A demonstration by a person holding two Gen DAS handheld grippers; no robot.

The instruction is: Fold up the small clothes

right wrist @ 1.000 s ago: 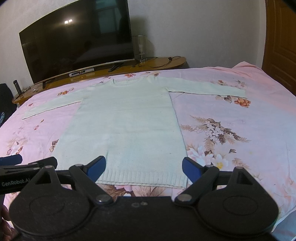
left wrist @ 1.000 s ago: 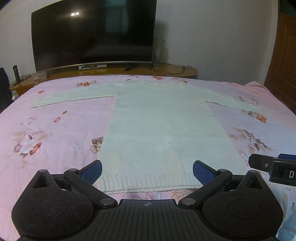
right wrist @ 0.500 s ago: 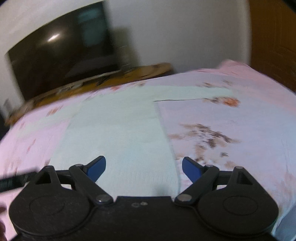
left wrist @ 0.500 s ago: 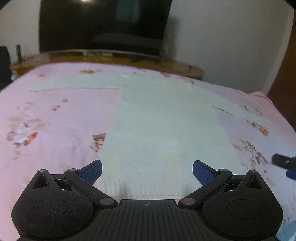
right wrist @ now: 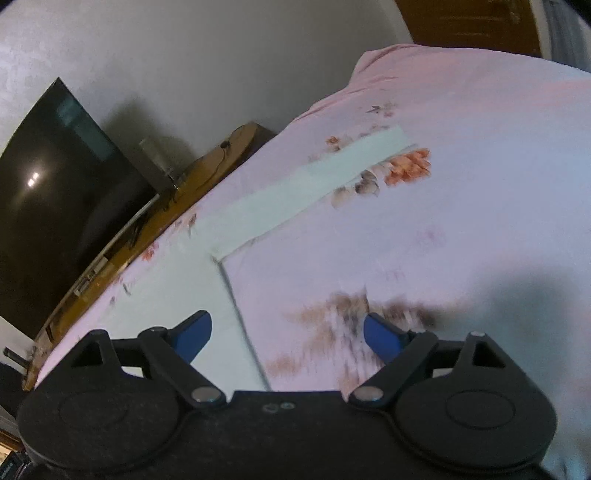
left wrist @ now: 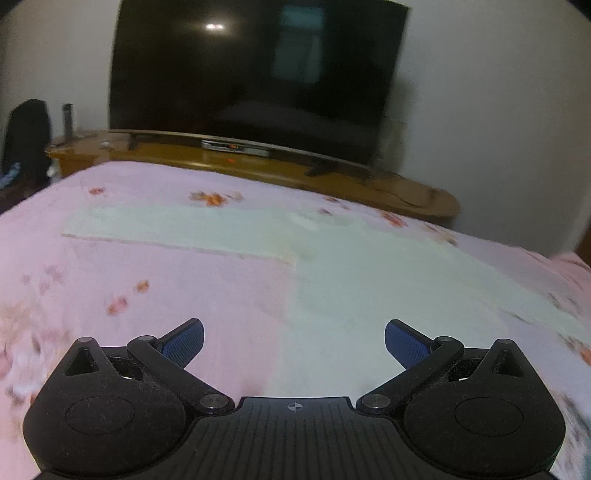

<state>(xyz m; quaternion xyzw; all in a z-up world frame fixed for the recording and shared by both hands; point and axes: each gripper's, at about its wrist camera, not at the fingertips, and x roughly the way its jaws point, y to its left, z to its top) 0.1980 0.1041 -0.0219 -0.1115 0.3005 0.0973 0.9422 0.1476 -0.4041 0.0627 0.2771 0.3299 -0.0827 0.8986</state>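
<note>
A pale mint knit sweater (left wrist: pixel 369 280) lies flat on the pink floral bedsheet (left wrist: pixel 147 288), sleeves spread out. In the left wrist view its left sleeve (left wrist: pixel 177 229) stretches left ahead of my open, empty left gripper (left wrist: pixel 293 341), which hovers over the sweater's left side edge. In the right wrist view the right sleeve (right wrist: pixel 314 188) runs up and right, and the body's right edge (right wrist: pixel 207 295) passes between the fingers of my open, empty right gripper (right wrist: pixel 286 332).
A large dark TV (left wrist: pixel 255 74) stands on a wooden stand (left wrist: pixel 258 170) beyond the bed's far edge, also in the right wrist view (right wrist: pixel 55 192). A wooden door (right wrist: pixel 469 22) is at the far right. The pink sheet (right wrist: pixel 461 221) extends right of the sweater.
Both grippers moved forward from the sweater's hem toward the sleeves. The left one swung left, the right one tilted and swung right. Both stayed open.
</note>
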